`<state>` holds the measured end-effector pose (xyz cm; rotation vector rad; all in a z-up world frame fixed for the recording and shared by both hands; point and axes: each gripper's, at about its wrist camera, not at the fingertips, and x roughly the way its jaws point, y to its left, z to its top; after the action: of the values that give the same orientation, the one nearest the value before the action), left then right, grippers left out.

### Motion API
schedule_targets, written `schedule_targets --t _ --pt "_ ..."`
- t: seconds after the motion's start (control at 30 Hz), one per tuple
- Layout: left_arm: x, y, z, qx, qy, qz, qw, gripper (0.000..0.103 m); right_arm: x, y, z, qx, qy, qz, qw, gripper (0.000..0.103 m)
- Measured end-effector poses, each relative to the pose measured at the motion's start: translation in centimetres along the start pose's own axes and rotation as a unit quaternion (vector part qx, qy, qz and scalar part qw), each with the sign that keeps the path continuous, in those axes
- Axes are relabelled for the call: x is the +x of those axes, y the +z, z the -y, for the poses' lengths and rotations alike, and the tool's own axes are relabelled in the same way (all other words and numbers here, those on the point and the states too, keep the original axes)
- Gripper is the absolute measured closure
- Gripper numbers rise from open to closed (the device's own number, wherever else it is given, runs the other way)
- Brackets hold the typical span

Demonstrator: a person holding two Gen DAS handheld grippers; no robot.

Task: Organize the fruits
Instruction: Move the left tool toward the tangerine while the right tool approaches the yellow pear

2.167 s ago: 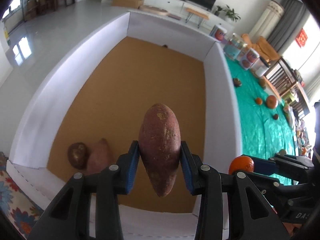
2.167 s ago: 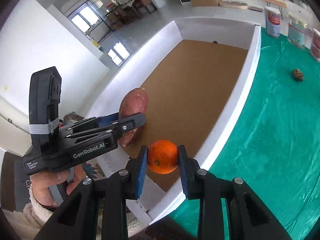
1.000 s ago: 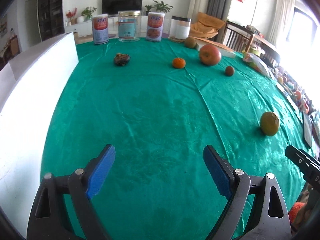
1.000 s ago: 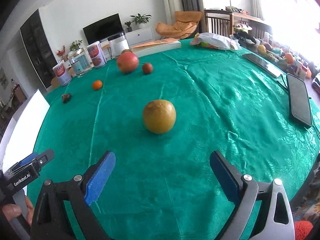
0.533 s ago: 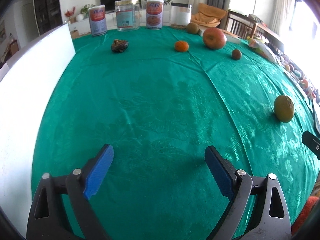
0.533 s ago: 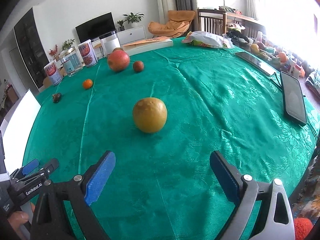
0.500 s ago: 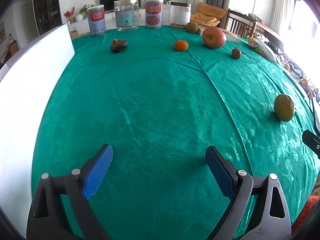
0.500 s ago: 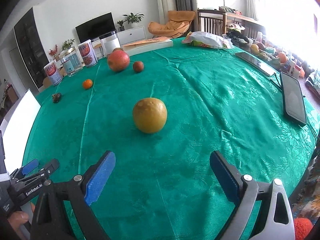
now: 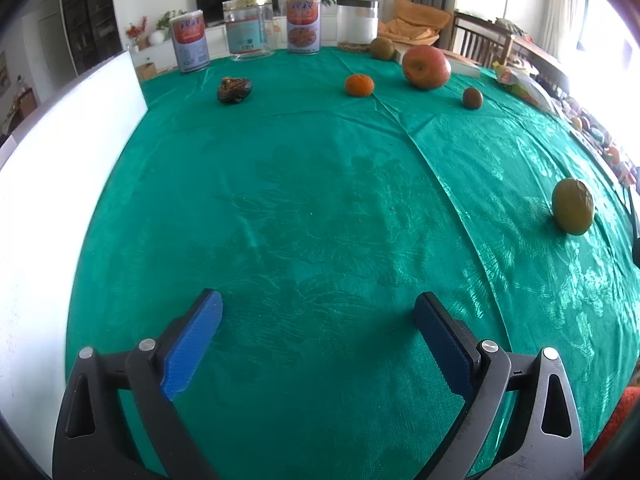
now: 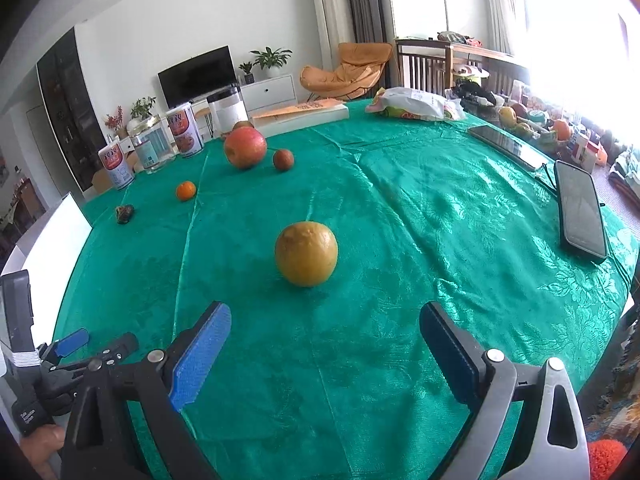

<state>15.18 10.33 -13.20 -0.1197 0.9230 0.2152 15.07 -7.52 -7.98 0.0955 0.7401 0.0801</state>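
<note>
Both grippers hang over a table covered with a green patterned tablecloth (image 9: 320, 208), and each one has its blue-padded jaws spread wide with nothing between them.

In the left wrist view, the left gripper (image 9: 318, 340) sits above bare cloth near the table's near edge. To its left runs the white wall of a box (image 9: 44, 200). At the far side of the table stand two red-labelled tins (image 9: 190, 44) (image 9: 304, 29), a clear jar (image 9: 248, 28) between them, and a white canister (image 9: 357, 24) to the right. On the cloth in front of them lie a dark wrinkled lump (image 9: 234, 89) on the left, a small tangerine (image 9: 359, 85) near the middle, a large red apple (image 9: 426, 67) to its right, and a small brown round fruit (image 9: 472, 98) further right. A greenish-brown fruit (image 9: 382, 47) sits behind the apple. Well to the right, apart from the rest, is a yellow-green round fruit (image 9: 573, 206).

In the right wrist view, the right gripper (image 10: 324, 338) points at that same yellow-green round fruit (image 10: 306, 253), which rests on the cloth just beyond the open fingers, a little left of centre, not touching them. Further off lie the apple (image 10: 245, 147), the small brown fruit (image 10: 283, 159) just beside it, the tangerine (image 10: 186, 191) and the dark lump (image 10: 125, 213). A phone (image 10: 581, 210) lies on the right of the table, with a book (image 10: 304, 114) and a plastic bag (image 10: 416, 104) at the far side. The left gripper (image 10: 86, 346) shows at the lower left corner, next to the white box wall (image 10: 56, 248).
</note>
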Motion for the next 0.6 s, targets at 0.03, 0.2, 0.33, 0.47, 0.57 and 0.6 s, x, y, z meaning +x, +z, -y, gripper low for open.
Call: schedule_targets --t 0.03,0.2,0.33,0.47,0.57,0.6 --pt "0.0 0.0 0.0 0.0 0.0 0.0 1.0 0.006 -0.2 0.0 -0.1 -0.001 0.002 0.004 1.0 0.008" --pt "0.0 0.0 0.0 0.0 0.0 0.0 1.0 0.005 -0.9 0.2 0.0 0.003 0.011 0.021 1.0 0.008" --pt "0.0 0.0 0.0 0.0 0.0 0.0 1.0 0.005 -2.1 0.3 0.4 0.014 0.027 0.046 0.998 0.008" --pt "0.0 0.0 0.0 0.0 0.0 0.0 1.0 0.005 -3.0 0.5 1.4 0.033 0.036 0.066 0.997 0.008" --pt "0.0 0.0 0.0 0.0 0.0 0.0 1.0 0.005 -2.5 0.5 1.9 0.046 0.037 0.055 0.997 0.008" --pt "0.0 0.0 0.0 0.0 0.0 0.0 1.0 0.005 -2.3 0.5 2.0 0.049 0.036 0.05 0.997 0.008"
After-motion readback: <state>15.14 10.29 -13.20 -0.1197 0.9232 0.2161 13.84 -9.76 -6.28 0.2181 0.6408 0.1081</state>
